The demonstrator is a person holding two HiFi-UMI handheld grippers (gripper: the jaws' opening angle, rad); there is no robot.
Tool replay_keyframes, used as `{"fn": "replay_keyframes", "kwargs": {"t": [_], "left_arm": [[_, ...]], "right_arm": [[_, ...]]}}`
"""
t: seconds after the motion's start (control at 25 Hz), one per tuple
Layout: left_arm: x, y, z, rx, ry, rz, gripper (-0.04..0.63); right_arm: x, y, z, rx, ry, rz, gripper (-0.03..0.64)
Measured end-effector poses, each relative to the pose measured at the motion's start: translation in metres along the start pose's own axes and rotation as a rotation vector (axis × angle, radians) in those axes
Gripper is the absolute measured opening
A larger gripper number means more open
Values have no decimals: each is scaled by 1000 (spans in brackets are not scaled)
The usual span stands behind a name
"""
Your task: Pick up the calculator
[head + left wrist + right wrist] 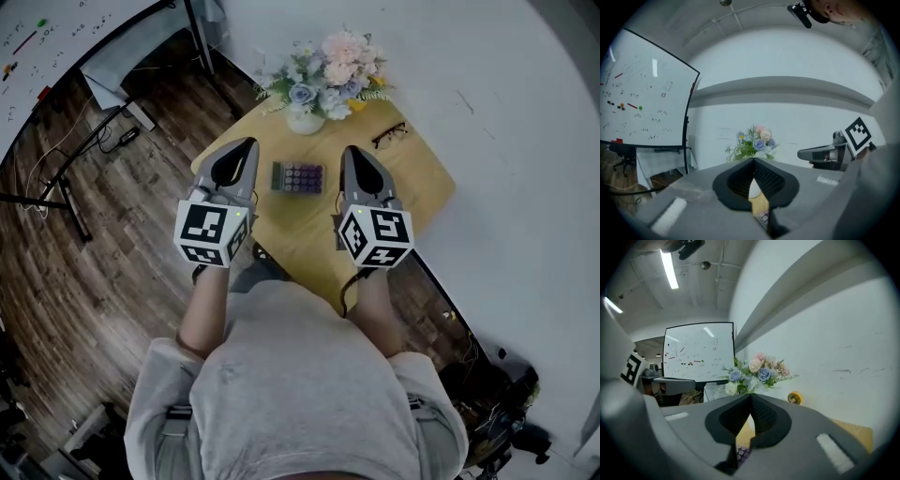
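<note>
Your left gripper (249, 145) and right gripper (349, 152) flank the calculator (298, 177) with jaws pinched together and empty, so spread one wide before lowering onto it.

place: office or meeting room | cues — whiteboard (698, 351) on stand, ceiling strip light (669, 269), wood-plank floor (112, 272)

calculator (297, 177): small flat rectangle, dark body, grid of purple-ish keys (a few lighter ones mixed in, hard to tell colours), greenish display strip at left end in head view. Lying flat, face up, long side running left-right. Sits on light wood bench (422, 183), around middle of top, near white flower vase (305, 120) but clear of it. In right gripper view only sliver of purple keys shows, low in frame.
</note>
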State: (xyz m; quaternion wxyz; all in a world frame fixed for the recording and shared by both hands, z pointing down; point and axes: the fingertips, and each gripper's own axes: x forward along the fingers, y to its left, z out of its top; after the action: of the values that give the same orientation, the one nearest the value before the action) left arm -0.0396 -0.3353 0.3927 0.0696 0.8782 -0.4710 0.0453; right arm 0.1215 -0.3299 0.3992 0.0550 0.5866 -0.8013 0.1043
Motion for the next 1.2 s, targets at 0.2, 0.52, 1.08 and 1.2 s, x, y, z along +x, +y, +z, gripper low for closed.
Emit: {"fn": "replay_keyframes", "kwargs": {"t": [0.2, 0.52, 1.08, 1.2], "left_arm": [[16, 5, -52, -71, 134, -22, -3], [34, -3, -129, -178, 325, -77, -3], [49, -14, -215, -330, 591, -107, 178], [52, -16, -227, -352, 625, -107, 212]], "right_arm": [[19, -4, -43, 48, 133, 9, 3], [35, -11, -114, 113, 329, 20, 3], [44, -24, -190, 217, 536, 13, 68], [46, -28, -201, 231, 567, 11, 114]]}}
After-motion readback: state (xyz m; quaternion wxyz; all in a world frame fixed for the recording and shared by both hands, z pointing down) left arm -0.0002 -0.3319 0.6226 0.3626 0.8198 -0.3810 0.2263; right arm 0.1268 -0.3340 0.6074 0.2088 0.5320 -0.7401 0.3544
